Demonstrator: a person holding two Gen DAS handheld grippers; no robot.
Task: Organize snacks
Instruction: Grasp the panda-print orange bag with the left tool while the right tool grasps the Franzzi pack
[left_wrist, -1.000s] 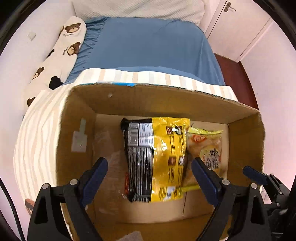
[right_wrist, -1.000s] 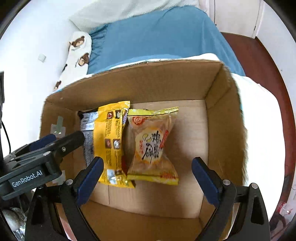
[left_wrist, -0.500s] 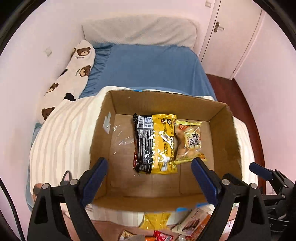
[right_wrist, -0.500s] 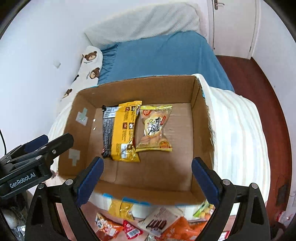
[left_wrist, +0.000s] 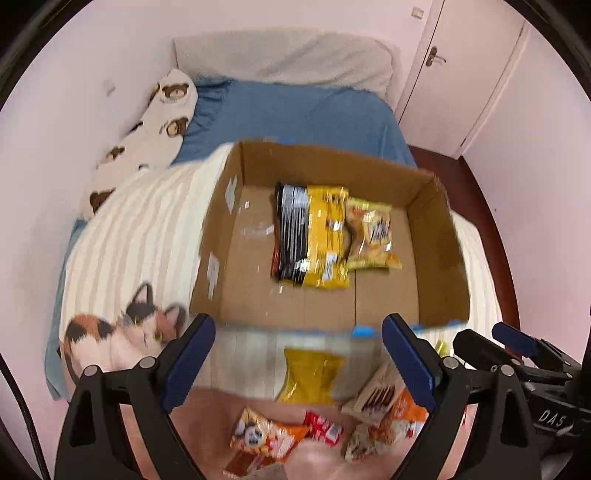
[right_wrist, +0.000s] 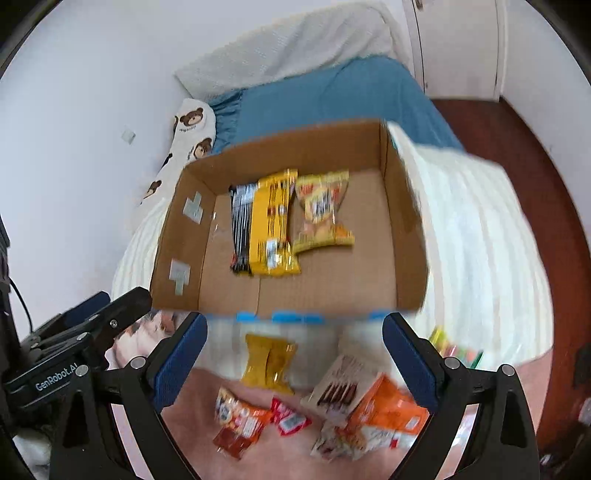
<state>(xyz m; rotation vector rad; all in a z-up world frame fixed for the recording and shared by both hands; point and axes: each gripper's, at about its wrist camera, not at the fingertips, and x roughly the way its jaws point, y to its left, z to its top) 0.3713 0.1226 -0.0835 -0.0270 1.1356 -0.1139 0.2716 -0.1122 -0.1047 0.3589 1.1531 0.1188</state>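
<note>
Snacks mostly lie loose near us, two packets sit in the box, and both our grippers hang released, empty.

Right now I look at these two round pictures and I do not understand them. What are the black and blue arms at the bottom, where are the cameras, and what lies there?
They are two hand-held grasping tools, one in each of a person's hands. Each carries a fisheye camera looking along its two fingers. The left tool and right tool are both open and hold nothing. On the bed stands a cardboard box holding a black-and-yellow packet and a yellow snack bag. More loose snack packets lie in front of the box.
</note>
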